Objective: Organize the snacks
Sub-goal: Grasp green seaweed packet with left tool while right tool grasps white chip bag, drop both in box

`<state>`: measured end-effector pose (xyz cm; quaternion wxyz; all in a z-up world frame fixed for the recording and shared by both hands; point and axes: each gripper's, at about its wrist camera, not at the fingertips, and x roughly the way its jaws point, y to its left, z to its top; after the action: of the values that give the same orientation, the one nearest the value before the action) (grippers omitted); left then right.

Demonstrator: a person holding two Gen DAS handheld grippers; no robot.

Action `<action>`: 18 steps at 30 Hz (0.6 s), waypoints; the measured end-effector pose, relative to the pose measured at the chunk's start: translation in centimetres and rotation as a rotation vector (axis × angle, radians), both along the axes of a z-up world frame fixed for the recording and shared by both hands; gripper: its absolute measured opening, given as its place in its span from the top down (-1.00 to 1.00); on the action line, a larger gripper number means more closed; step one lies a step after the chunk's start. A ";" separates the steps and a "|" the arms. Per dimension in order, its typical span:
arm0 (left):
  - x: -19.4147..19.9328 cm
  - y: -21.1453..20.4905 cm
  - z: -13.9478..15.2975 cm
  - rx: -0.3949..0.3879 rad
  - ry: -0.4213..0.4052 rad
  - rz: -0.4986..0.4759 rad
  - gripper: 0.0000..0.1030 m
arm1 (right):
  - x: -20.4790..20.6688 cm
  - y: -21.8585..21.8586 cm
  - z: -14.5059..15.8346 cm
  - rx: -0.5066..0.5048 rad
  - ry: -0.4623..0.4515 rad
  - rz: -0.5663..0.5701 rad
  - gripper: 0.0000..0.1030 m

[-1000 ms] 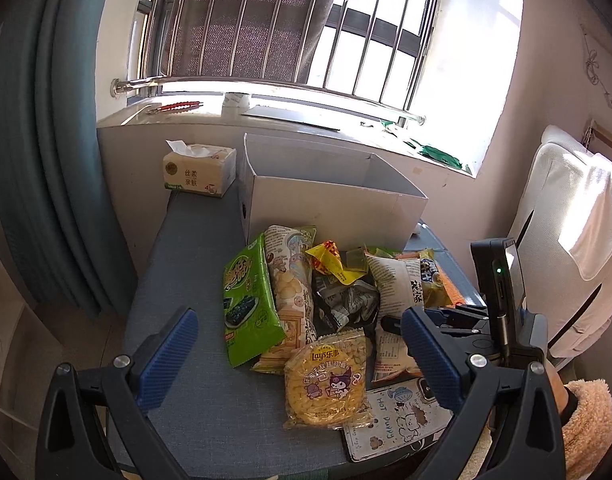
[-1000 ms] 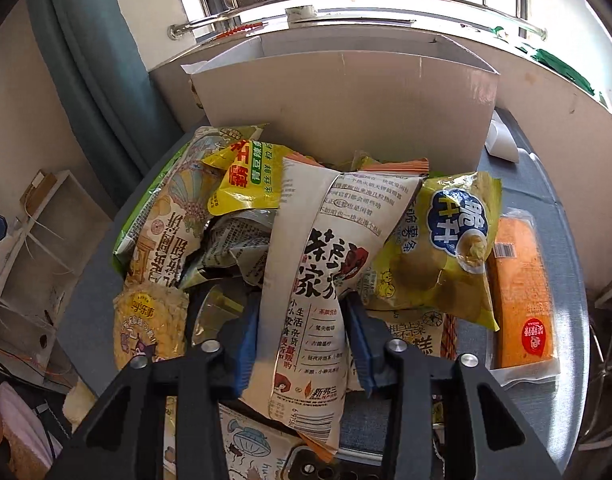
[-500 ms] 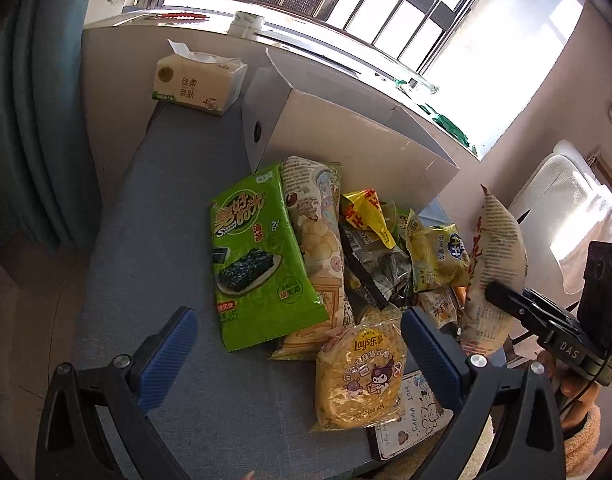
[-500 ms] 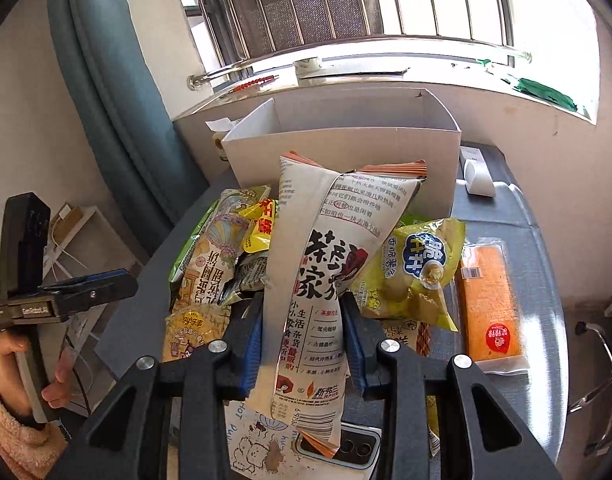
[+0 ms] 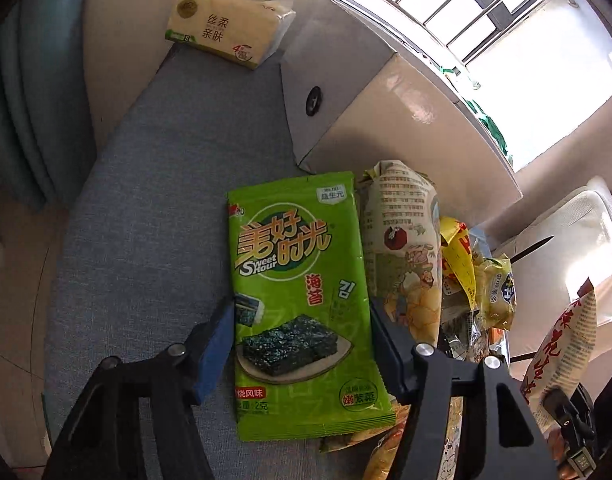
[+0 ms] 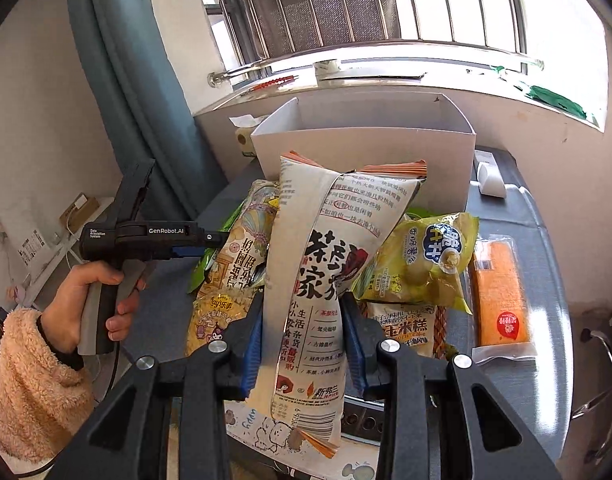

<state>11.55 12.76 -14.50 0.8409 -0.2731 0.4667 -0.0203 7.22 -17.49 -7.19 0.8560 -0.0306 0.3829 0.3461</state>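
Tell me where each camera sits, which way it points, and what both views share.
Left wrist: on the left gripper, looking steeply down at the green seaweed pack between its fingers; only the gripper's own fingers show.
Right wrist: on the right gripper, facing the white box and window, shut on the tall white snack bag; the person's left hand shows.
Shared: the box, the snack pile, the white bag and the tissue pack.

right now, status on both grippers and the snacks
Right gripper shut on white snack bag, lifted. Left gripper straddles green seaweed pack, grip unclear. Box open ahead, nothing blocking.
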 end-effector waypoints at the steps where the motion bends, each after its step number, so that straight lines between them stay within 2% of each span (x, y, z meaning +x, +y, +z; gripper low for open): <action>1: -0.3 -0.2 0.2 0.004 -0.014 -0.005 -0.16 | 0.0 0.0 0.0 0.000 0.002 0.000 0.25; 6: -2.7 -0.9 3.4 0.106 -0.122 0.038 -0.15 | 0.0 -0.3 0.3 0.006 -0.004 -0.008 0.25; 10: -3.6 -1.3 7.7 0.089 -0.243 0.041 -0.15 | 1.4 -0.2 1.3 0.026 -0.013 -0.002 0.25; 14: -1.9 -1.1 12.6 0.111 -0.334 0.016 -0.15 | 5.0 0.4 3.5 0.013 -0.062 -0.010 0.25; 18: 2.3 -1.5 16.0 0.138 -0.377 -0.010 -0.16 | 10.3 1.4 6.4 0.003 -0.088 -0.015 0.25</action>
<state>13.86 11.29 1.48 0.9300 -0.2041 0.3025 -0.0432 17.47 -16.06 -0.75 0.8745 -0.0415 0.3446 0.3387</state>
